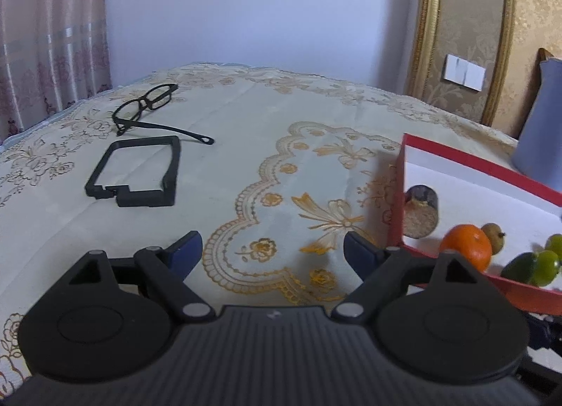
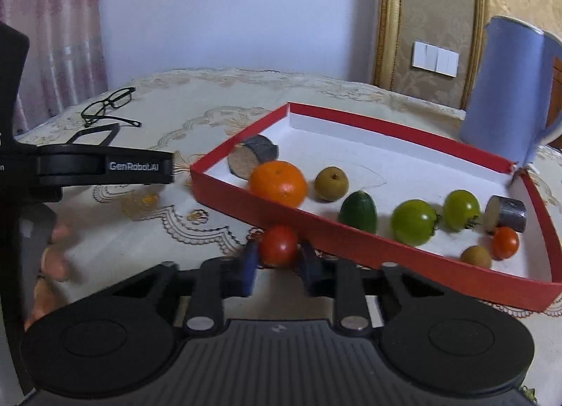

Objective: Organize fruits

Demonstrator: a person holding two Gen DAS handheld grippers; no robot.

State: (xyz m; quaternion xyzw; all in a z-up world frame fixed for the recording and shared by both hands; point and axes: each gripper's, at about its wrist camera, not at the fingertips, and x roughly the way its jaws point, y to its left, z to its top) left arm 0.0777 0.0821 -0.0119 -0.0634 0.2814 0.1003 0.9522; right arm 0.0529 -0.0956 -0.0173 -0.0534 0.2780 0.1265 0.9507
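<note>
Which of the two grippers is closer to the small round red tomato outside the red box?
Right. The right gripper is shut on the red tomato; the left gripper hangs open and empty over the tablecloth.

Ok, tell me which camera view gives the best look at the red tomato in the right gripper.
The right wrist view. There the red tomato sits sharp and central, pinched between the blue pads of the right gripper, just outside the near wall of the red tray. The left wrist view does not show it at all, only the tray's left end.

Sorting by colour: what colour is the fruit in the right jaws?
Red tomato, clearest in the right wrist view.
</note>
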